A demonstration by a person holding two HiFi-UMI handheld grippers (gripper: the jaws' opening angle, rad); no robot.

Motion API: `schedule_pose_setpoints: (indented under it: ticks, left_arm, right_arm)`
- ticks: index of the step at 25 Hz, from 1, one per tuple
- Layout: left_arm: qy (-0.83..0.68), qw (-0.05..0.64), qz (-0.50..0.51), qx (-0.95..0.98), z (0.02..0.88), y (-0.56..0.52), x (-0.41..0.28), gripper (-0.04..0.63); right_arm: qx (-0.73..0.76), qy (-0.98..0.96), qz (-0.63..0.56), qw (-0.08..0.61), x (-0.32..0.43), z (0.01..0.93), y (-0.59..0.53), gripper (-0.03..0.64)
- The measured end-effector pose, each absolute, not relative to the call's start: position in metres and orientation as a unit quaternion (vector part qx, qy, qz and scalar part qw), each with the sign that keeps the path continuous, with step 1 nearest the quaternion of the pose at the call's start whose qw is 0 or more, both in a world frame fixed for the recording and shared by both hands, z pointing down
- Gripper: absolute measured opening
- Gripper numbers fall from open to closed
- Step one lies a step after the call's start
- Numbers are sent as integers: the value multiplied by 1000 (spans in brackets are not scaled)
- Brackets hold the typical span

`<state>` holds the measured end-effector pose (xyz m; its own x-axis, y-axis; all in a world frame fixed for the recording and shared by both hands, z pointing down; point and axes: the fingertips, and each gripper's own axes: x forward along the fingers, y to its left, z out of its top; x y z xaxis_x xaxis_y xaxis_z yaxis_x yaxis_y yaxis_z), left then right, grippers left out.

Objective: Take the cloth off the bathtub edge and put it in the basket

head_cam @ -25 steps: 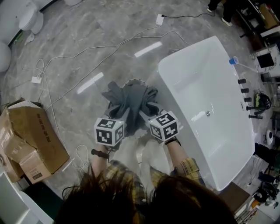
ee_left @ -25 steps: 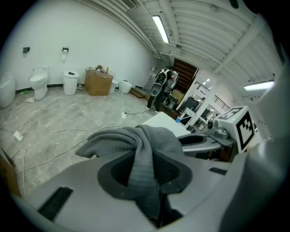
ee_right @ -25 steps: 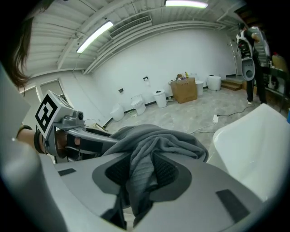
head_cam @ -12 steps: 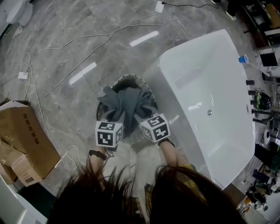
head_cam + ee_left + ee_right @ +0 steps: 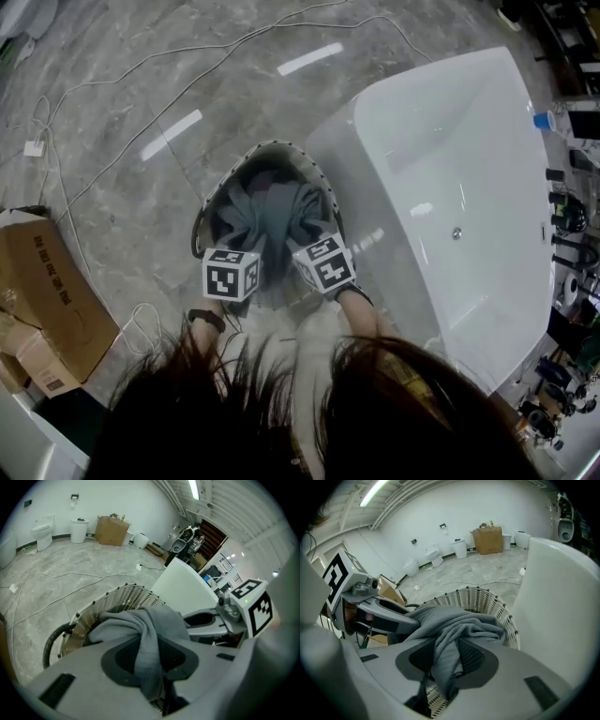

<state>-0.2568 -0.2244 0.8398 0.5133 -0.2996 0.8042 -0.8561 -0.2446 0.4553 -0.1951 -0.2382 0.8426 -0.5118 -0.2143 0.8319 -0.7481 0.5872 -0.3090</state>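
A grey cloth [image 5: 267,211] hangs bunched over the open mouth of a round white slatted basket [image 5: 217,191] that stands on the floor beside the white bathtub [image 5: 469,169]. My left gripper [image 5: 246,246] is shut on one fold of the cloth [image 5: 147,653], and my right gripper [image 5: 302,242] is shut on another fold of the cloth [image 5: 445,660]. Both grippers hover side by side at the basket's near rim, with the cloth stretched between them and sagging into the basket [image 5: 487,599]. The jaw tips are hidden by fabric.
The bathtub's curved wall [image 5: 562,602] rises close on the right of the basket. A cardboard box [image 5: 42,291] sits on the floor at left. White cables [image 5: 56,169] trail across the marble floor. Taps and clutter line the tub's far side [image 5: 562,216].
Both grippers have carried the cloth forward and down, from above the floor near the basket to over its mouth. The cloth now hangs inside the rim.
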Motion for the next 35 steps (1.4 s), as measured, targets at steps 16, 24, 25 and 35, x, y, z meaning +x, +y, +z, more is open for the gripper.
schedule_pose_setpoints:
  ticks: [16,24,25,35]
  left_arm:
    - [-374,559,346,655,934,-193,-263,98]
    - [-367,542,399,642,959,-170,-279,98]
    - [-369,536,409,640,960,-169,-282,98]
    - [-369,520,434,636,956,-166,-296,98]
  right_arm:
    - [291,-736,406,458,-181,940,-203,140]
    - [297,-706,438,470,-184,965,-181,150]
    - [300,-701,446,468,-183,967,-181,155]
    - [284,-679,475,482,-186,963,-168,158]
